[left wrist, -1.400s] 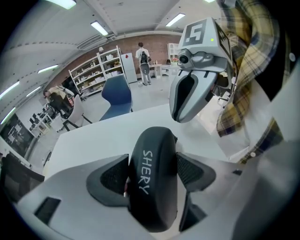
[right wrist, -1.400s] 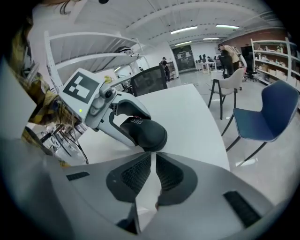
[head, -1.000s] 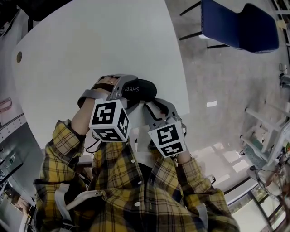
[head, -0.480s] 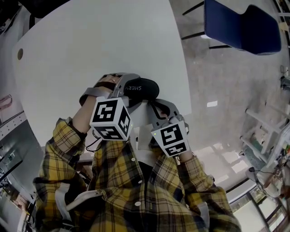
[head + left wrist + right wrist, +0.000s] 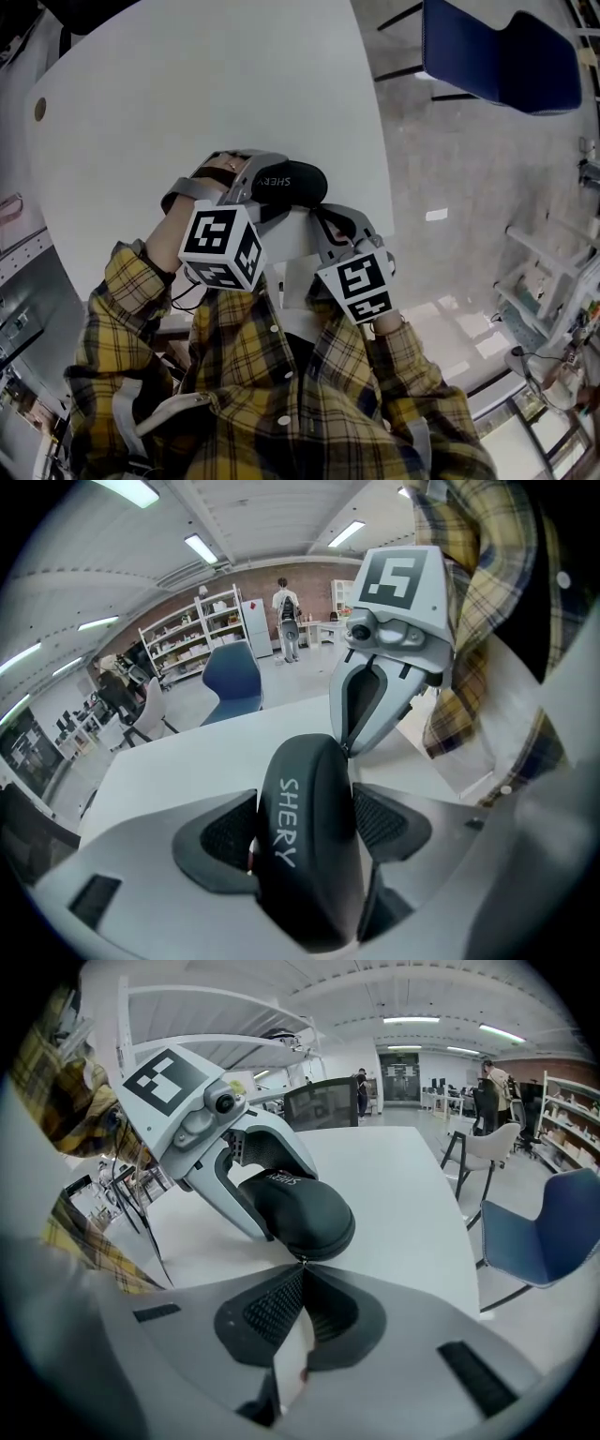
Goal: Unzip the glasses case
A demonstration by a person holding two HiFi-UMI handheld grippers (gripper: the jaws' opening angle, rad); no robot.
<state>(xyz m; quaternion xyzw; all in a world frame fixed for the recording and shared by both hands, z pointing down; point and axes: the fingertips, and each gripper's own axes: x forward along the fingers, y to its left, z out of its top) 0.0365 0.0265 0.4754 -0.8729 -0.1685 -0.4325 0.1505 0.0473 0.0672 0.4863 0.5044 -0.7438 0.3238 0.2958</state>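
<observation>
A black oval glasses case (image 5: 292,181) printed "SHERY" lies near the white table's front edge. My left gripper (image 5: 255,185) is shut on the case (image 5: 309,846), with its pads pressing both long sides. In the right gripper view the case (image 5: 302,1209) lies just beyond my right gripper (image 5: 302,1266). That gripper is shut, with its tips pinched at the small zipper pull (image 5: 302,1259) on the case's near end. The right gripper (image 5: 350,750) touches the case's far end in the left gripper view. The zip line itself is mostly hidden.
The white table (image 5: 216,84) stretches away behind the case, and its right edge (image 5: 380,159) drops to a grey floor. A blue chair (image 5: 497,52) stands beyond that edge. The person's plaid sleeves (image 5: 281,375) fill the near side.
Hardly anything has changed. Both grippers keep their hold at the case, and the right gripper has drifted slightly to the right.
</observation>
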